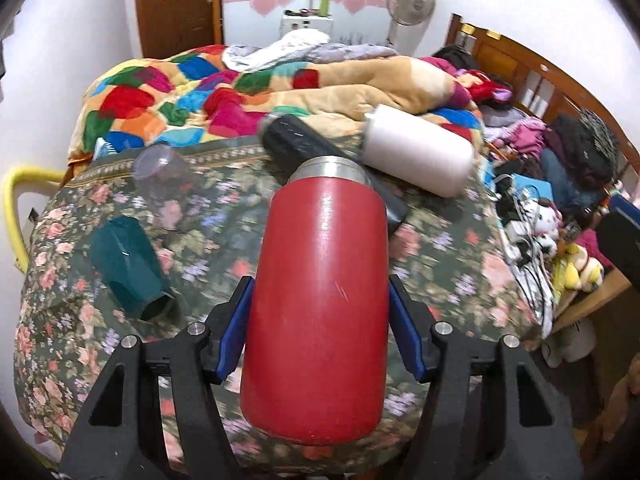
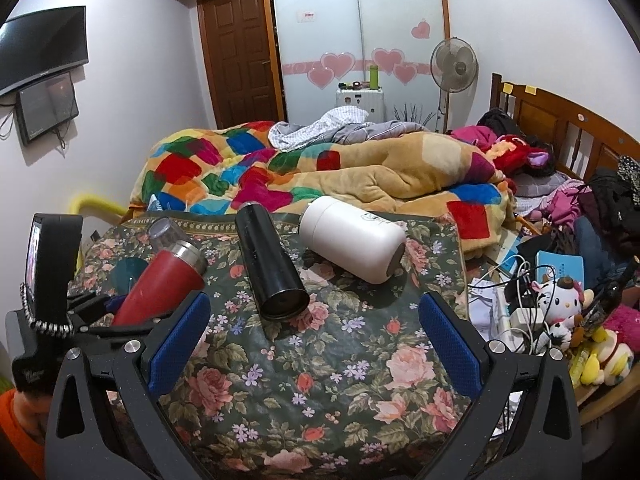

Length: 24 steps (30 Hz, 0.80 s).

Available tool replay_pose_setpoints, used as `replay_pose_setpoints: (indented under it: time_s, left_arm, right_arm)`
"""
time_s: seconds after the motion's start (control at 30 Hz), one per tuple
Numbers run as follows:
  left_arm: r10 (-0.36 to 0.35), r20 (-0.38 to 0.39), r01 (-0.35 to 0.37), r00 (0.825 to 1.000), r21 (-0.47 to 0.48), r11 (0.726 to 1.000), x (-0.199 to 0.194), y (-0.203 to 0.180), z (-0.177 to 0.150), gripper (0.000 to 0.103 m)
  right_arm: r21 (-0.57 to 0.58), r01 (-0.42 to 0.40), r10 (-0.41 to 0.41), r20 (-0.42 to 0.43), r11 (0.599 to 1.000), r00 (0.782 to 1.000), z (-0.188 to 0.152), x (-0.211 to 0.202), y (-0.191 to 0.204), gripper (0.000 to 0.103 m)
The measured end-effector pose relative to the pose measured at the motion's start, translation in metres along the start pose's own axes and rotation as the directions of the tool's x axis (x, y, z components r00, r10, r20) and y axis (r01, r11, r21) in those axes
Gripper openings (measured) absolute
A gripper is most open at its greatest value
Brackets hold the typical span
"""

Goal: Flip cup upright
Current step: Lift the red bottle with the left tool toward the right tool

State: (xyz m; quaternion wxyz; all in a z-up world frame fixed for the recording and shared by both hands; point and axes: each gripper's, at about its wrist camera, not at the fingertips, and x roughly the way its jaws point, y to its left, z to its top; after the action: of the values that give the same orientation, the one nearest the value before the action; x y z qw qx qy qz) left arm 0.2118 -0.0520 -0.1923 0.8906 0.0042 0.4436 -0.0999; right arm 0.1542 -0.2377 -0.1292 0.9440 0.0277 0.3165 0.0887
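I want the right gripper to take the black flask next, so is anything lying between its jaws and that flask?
Nothing visible does. In the right wrist view the right gripper is open, and only bare floral bedcover lies between it and the black flask. The white flask lies off to the right, beyond it.

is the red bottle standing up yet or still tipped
Tipped. The red bottle leans at a slant in the left claw, steel neck raised, base off the floral cover.
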Motion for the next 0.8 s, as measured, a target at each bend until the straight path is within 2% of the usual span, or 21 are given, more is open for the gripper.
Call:
replay_pose_setpoints:
  time_s: [0.23,0.4,0.8]
  left_arm:
    - [-0.067,-0.067,0.069,0.995,0.032,0.997,0.022,-0.037,-0.016,0.063]
    - [-0.057,-0.112,0.064,0.992,0.06,0.996,0.047,-0.054,-0.024,0.063]
    - [-0.036,-0.181,0.045,0.983,0.046,0.998,0.084,-0.046,-0.03,0.063]
  right_arm:
    - [0.019,0.015,-0.015,0.003,1.0,1.0,-0.005,-0.011,-0.015,0.103]
    - [0.029,0.022,-0.022,-0.011,0.999,1.0,-0.009,-0.012,-0.025,0.103]
    - [0.036,0.011,-0.009,-0.059,0.999,0.998,-0.018,-0.003,-0.03,0.103]
